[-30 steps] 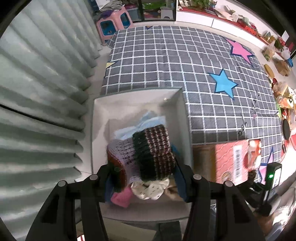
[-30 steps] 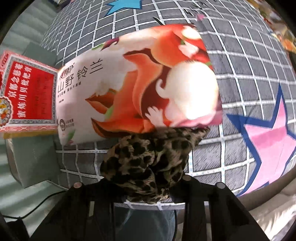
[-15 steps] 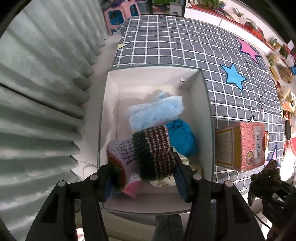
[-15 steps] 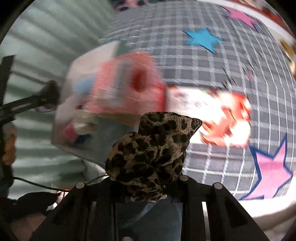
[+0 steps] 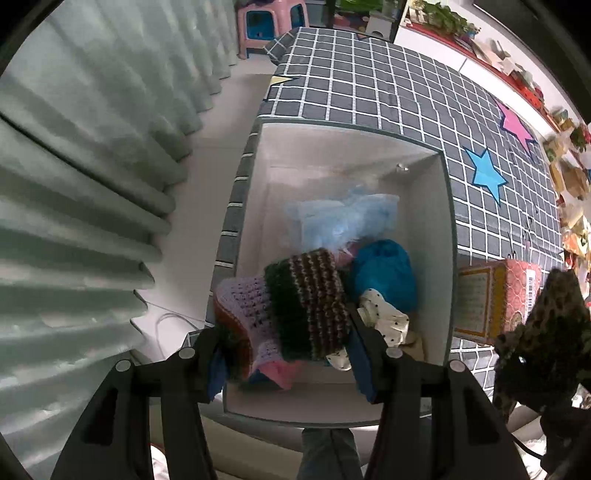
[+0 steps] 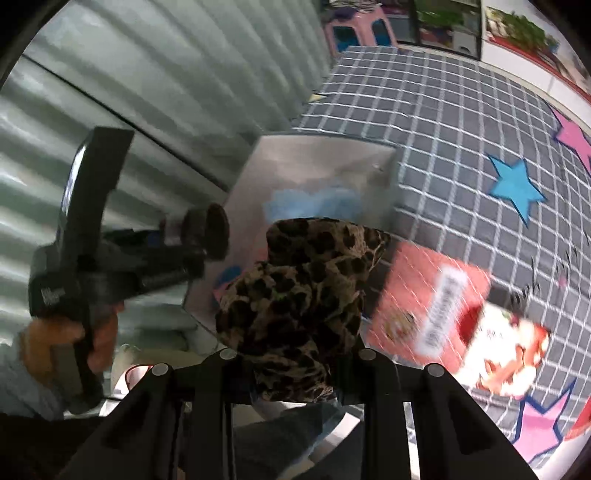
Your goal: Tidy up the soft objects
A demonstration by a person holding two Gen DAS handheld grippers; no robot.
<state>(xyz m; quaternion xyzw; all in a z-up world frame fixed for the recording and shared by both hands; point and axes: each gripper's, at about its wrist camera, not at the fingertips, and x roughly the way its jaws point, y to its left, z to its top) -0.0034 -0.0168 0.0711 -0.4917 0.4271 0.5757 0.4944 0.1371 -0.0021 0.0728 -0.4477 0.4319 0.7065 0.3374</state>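
My left gripper (image 5: 291,332) is shut on a striped knitted piece (image 5: 295,302) of lilac, green and brown, held above the open white storage box (image 5: 448,236). In the box lie a light blue cloth (image 5: 343,221), a teal bundle (image 5: 388,273) and a white dotted cloth (image 5: 384,317). My right gripper (image 6: 295,354) is shut on a leopard-print cloth (image 6: 299,291), held up beside the box's right side; the cloth also shows in the left wrist view (image 5: 546,332). The left gripper shows in the right wrist view (image 6: 110,266).
The box (image 6: 325,162) stands on a grey checked mat with stars (image 5: 388,88). A red carton (image 5: 506,299) stands right of the box, with a printed pack (image 6: 509,354) beyond it. Curtains (image 5: 74,184) hang at left. A pink stool (image 5: 266,18) stands at the far end.
My left gripper has risen, so the whole box is in view. My right gripper has swung left from the printed pack toward the box, still holding the leopard cloth.
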